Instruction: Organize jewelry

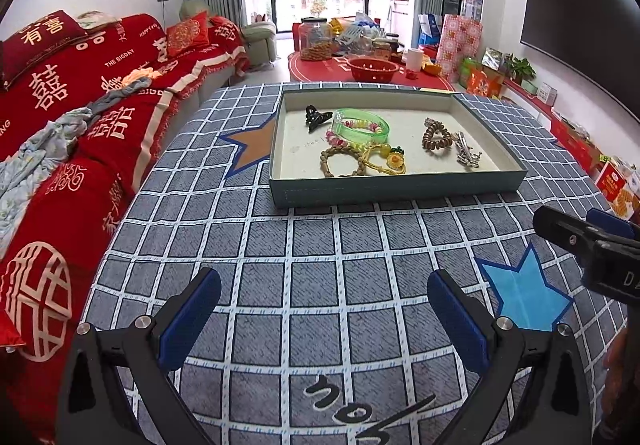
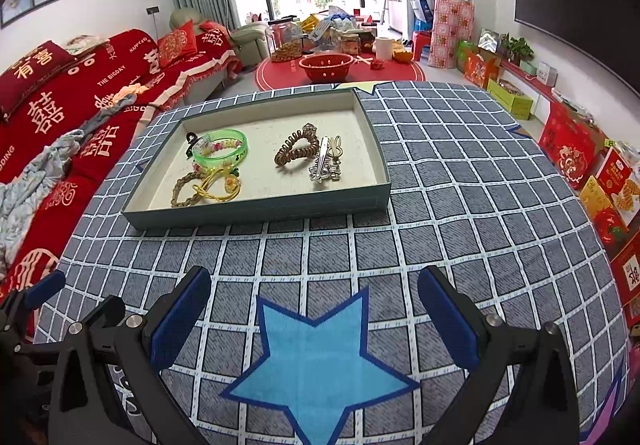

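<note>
Hovering low over the checked tablecloth [image 1: 320, 245], both grippers sit back from the action, and what a tidy picture we have ahead of them! Every piece of jewelry in view lies inside the shallow tray [image 1: 392, 191], none loose on the cloth, so by my reading the gathering is done or very nearly so; whether sorting within the tray is left, I cannot say.

Running left to right across the tray floor: a black claw clip [image 1: 316, 116] near the far left corner, then the green bangle [image 1: 362, 125] resting across a string of pastel beads [image 1: 340, 141], with a braided bracelet [image 1: 340, 163] and a yellow cord charm [image 1: 390, 161] tangled together by the near edge. Further right comes the brown spiral hair tie [image 1: 436, 137], and just beside it the silver clips [image 1: 466, 153], closest to the right wall.

Now the hands. The left gripper [image 1: 324, 309] points straight at the tray's near wall, jaws wide apart, nothing between them. The right gripper [image 2: 314, 315] hangs above the blue star [image 2: 320, 369] near the cloth's near edge, jaws likewise spread and empty, level with its partner.
</note>
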Available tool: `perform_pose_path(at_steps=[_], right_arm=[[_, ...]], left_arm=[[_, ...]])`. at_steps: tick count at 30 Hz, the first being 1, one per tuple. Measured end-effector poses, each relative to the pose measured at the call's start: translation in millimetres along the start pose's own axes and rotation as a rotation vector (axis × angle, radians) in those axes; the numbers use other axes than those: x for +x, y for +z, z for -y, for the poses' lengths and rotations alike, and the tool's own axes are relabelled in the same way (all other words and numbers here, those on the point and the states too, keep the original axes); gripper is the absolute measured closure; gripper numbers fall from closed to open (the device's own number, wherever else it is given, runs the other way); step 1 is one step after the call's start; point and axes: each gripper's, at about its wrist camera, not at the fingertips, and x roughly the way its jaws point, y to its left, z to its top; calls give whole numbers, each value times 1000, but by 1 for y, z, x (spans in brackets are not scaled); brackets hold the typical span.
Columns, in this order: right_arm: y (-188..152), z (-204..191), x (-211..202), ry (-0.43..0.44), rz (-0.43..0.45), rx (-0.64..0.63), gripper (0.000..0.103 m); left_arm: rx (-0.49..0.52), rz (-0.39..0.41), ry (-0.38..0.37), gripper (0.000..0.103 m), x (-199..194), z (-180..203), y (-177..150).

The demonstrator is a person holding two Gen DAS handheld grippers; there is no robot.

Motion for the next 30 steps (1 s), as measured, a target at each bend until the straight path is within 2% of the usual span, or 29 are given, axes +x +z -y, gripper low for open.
perform_pose_path(at_steps=[13, 30], right_arm=[[-13, -7, -14, -56, 100, -39, 0], [6, 3, -4, -76, 149, -17, 0]], left_arm=[[14, 76, 8, 0, -12, 9, -2], [-49, 74, 63, 0, 12, -7, 20]])
